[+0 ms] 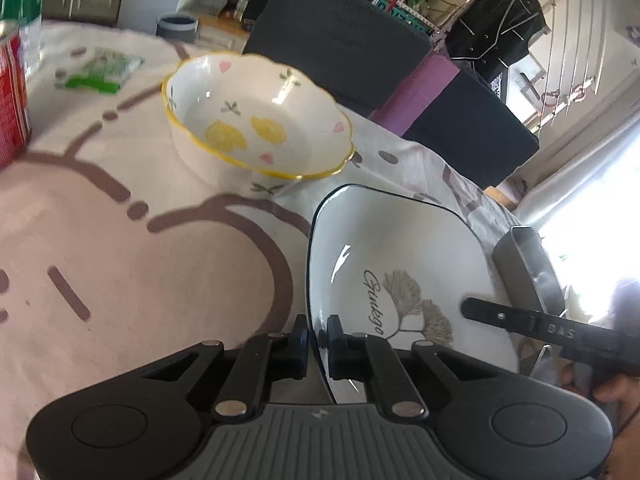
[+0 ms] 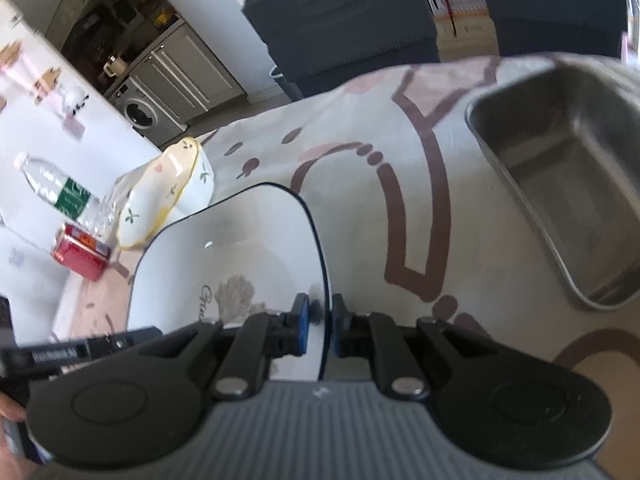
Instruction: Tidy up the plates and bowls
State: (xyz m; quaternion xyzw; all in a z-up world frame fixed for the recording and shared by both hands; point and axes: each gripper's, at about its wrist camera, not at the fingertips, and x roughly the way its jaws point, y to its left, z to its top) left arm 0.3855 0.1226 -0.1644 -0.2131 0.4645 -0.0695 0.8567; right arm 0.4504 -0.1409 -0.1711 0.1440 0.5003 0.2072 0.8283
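Both pairs of jaws are nearly closed, each pinching the thin rim of the same square white plate: the left gripper clamps its near-left edge, the right gripper clamps the opposite edge, with one pad on each face of the rim. A grip from both sides looks chosen to keep a wide, shallow dish steady and level, since one pinch on a rim would let it tip.

Going from largest to smallest: the patterned tablecloth covers the table and carries everything. The plate sits low over it at the near centre, between the two grippers; whether it rests on the cloth or is just lifted I cannot tell. It has no strong long axis; its leaf print and lettering run roughly from 6 towards 12 o'clock in the left wrist view. A metal tray stands at 2 o'clock of the plate in the right wrist view, open side up, empty, near but apart. A scalloped yellow-rimmed bowl stands upright at 11 o'clock in the left view, apart from the plate. Further left are a water bottle and a red can
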